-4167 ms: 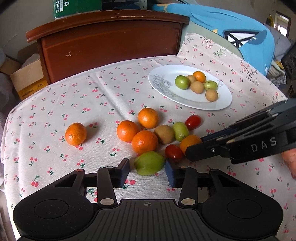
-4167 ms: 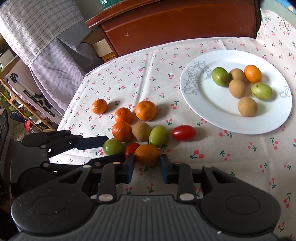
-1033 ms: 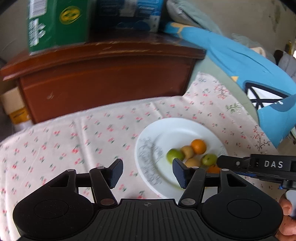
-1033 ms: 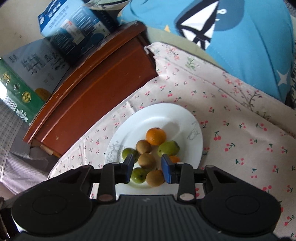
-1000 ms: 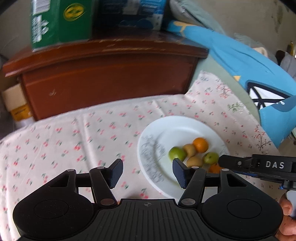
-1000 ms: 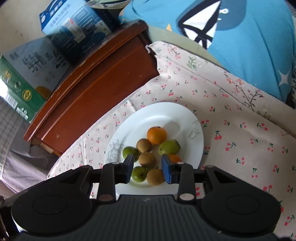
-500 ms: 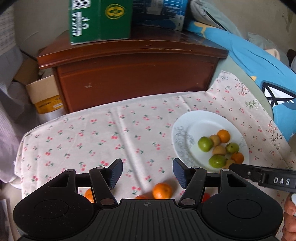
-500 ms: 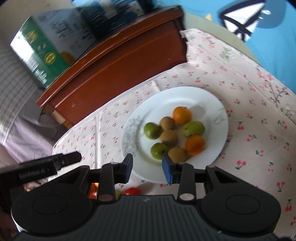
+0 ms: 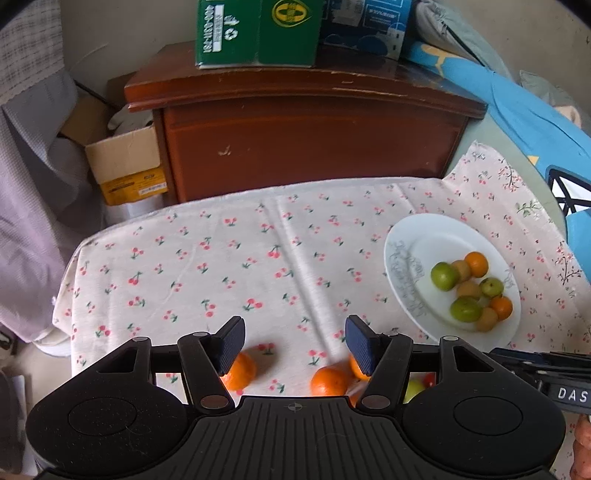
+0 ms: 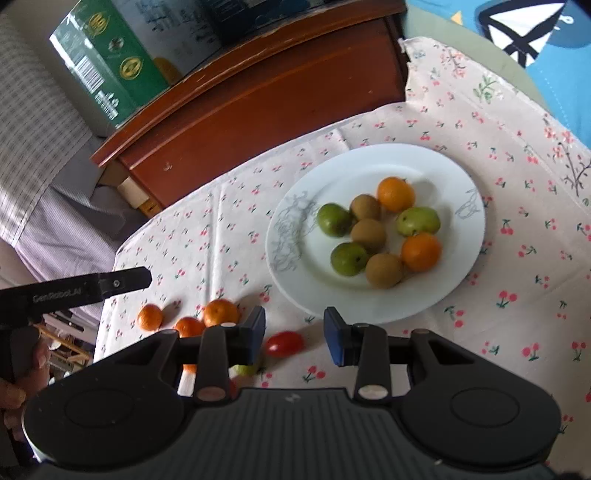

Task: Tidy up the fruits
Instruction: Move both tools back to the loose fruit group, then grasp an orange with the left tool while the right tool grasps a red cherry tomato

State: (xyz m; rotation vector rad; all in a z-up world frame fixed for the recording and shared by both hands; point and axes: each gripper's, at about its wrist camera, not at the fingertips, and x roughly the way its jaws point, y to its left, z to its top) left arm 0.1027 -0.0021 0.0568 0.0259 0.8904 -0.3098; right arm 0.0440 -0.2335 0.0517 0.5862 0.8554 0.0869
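A dark red-brown wooden cabinet (image 9: 306, 136) stands behind the table, carrying a green cardboard carton (image 9: 255, 33) with a yellow round emblem, a recycling mark and a barcode strip of digits too blurred to read; a blue printed box (image 9: 365, 26) sits next to it. The cherry-print tablecloth (image 9: 229, 266) covers the table. On it the white round plate (image 10: 454, 280) holds eight fruits: three green, three brown, two orange. A second ago there were seven and a brown one lay between the right gripper's pads; four seconds ago only six, with the small orange tangerine (image 10: 421, 252) in that gripper.

The right gripper (image 10: 294, 332) now hangs just short of the plate, jaws apart with nothing between them; "DAS" is lettered on its side. The left gripper (image 9: 295, 341), marked "GenRobot.AI", is likewise parted and empty over bare cloth. Loose tangerines (image 9: 328, 381) and a red cherry tomato (image 10: 284, 343) lie near the table's front, well apart from the plate.
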